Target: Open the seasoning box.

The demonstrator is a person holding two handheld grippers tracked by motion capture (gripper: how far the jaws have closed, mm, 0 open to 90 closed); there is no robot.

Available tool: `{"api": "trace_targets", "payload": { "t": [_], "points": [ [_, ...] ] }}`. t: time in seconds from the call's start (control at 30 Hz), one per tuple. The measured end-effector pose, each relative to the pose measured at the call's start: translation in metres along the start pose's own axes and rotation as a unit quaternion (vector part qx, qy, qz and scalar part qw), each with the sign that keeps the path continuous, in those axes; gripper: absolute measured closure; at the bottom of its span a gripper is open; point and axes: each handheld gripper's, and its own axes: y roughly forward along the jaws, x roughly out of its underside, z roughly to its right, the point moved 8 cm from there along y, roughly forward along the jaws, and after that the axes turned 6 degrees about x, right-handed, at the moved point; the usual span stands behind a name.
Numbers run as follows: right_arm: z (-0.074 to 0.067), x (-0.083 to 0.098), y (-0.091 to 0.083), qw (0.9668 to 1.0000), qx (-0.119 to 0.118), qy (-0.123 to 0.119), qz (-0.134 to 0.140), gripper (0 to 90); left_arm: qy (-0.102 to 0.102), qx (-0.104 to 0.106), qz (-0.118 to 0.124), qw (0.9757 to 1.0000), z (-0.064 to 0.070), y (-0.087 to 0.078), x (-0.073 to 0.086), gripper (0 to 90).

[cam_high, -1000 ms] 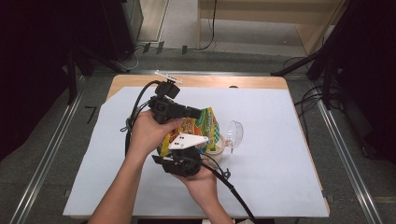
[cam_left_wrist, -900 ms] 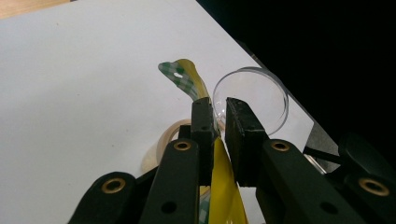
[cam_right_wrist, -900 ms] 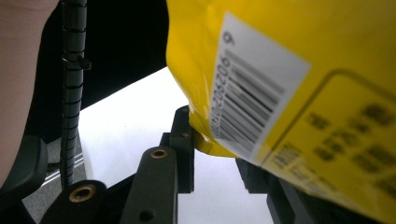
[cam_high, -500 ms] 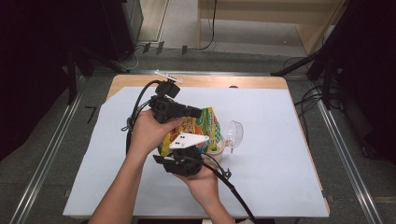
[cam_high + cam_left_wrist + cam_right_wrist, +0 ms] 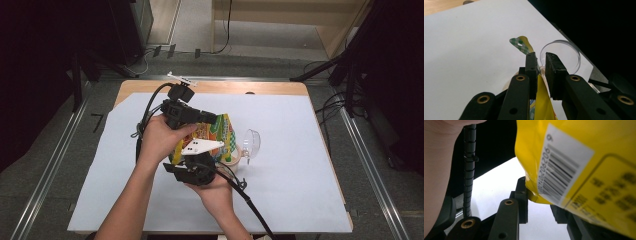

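Two grippers share one yellow snack bag above the white sheet: my left gripper nearly closed, pinching its top edge, my right gripper clamping its bottom corner, presumably steadying it over the clear bowl for pouring.

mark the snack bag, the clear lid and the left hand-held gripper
snack bag [image 5: 584, 170], right gripper view, yellow back panel by barcode
clear lid [image 5: 569, 53], left gripper view, transparent face
left hand-held gripper [image 5: 541, 63], left gripper view, between jaw tips
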Motion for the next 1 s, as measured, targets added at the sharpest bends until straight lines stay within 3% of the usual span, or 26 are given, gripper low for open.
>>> {"api": "trace_targets", "payload": {
  "t": [0.5,0.7,1.0],
  "points": [
    [-0.0003,-0.0012,0.0017,1.0,0.009,0.002,-0.002,71.8,-0.005,0.007,-0.017,0.9998,-0.0035,0.0026,-0.0011,81.3],
    [0.0004,-0.0025,0.0028,0.9999,0.011,0.004,0.0,71.7,-0.011,0.021,-0.02,0.9995,-0.006,0.0028,-0.0025,79.7],
    [0.0014,-0.0025,0.0031,0.9999,0.015,0.002,-0.001,71.7,-0.006,0.018,-0.019,0.9996,-0.0059,0.0037,-0.0028,80.7]
  ]
}}
